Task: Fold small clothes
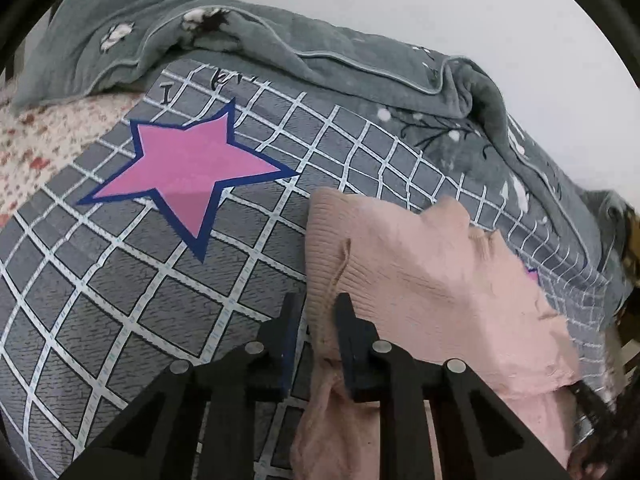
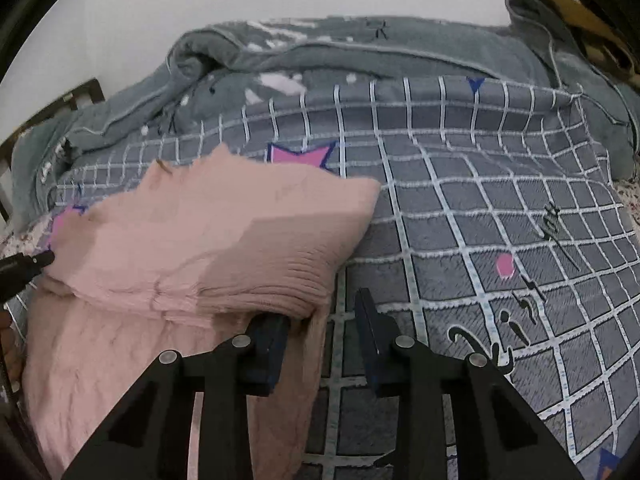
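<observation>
Left wrist view: left tongs (image 1: 318, 320) pinch the pink sweater (image 1: 420, 280) — right tongs (image 2: 324, 312) part-open beside it, rumpled blanket (image 2: 320, 52) behind.

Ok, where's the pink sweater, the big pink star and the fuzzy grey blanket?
pink sweater (image 1: 420, 280), left wrist view, its ribbed middle.
big pink star (image 1: 188, 168), left wrist view, its centre.
fuzzy grey blanket (image 2: 360, 56), right wrist view, its folded top.

Soft, even indoor light with only faint shadows and no glare fills both fisheye views, whose black-vignetted edges bow the checked bedspread (image 1: 120, 300) grid, while the pink sweater (image 2: 208, 232) shows blocky smearing and the far corners blur.
</observation>
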`<state>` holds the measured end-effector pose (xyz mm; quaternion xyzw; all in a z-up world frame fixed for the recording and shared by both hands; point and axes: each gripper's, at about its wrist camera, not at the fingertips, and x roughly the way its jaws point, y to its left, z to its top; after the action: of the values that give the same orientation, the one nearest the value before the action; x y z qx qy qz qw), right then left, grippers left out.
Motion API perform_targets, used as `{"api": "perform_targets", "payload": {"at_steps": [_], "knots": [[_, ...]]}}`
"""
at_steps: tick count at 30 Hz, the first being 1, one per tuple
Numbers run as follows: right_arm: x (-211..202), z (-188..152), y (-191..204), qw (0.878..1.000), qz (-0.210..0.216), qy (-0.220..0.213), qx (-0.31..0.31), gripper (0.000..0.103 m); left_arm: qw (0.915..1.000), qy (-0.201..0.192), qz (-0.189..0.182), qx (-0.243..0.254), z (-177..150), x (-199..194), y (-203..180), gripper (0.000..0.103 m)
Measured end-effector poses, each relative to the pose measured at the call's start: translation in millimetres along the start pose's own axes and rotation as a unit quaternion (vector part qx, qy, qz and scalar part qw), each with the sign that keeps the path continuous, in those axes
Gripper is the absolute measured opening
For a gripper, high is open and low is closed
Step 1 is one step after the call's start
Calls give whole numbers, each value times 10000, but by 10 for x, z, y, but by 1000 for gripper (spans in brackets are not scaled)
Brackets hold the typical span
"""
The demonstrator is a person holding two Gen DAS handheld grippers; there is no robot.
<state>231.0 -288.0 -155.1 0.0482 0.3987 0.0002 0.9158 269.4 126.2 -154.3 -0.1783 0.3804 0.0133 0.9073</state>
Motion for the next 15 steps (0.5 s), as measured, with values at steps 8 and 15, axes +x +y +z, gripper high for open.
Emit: {"api": "perform_targets", "payload": {"at_steps": [8, 15], "knots": [[-235, -59, -19, 9996, 47, -230, -139, 45, 9997, 107, -125, 199, -19, -21, -53, 27], [-475, 32, 94, 9955, 385, -836, -233, 51, 9992, -91, -303, 242, -48, -155, -70, 57]]}}
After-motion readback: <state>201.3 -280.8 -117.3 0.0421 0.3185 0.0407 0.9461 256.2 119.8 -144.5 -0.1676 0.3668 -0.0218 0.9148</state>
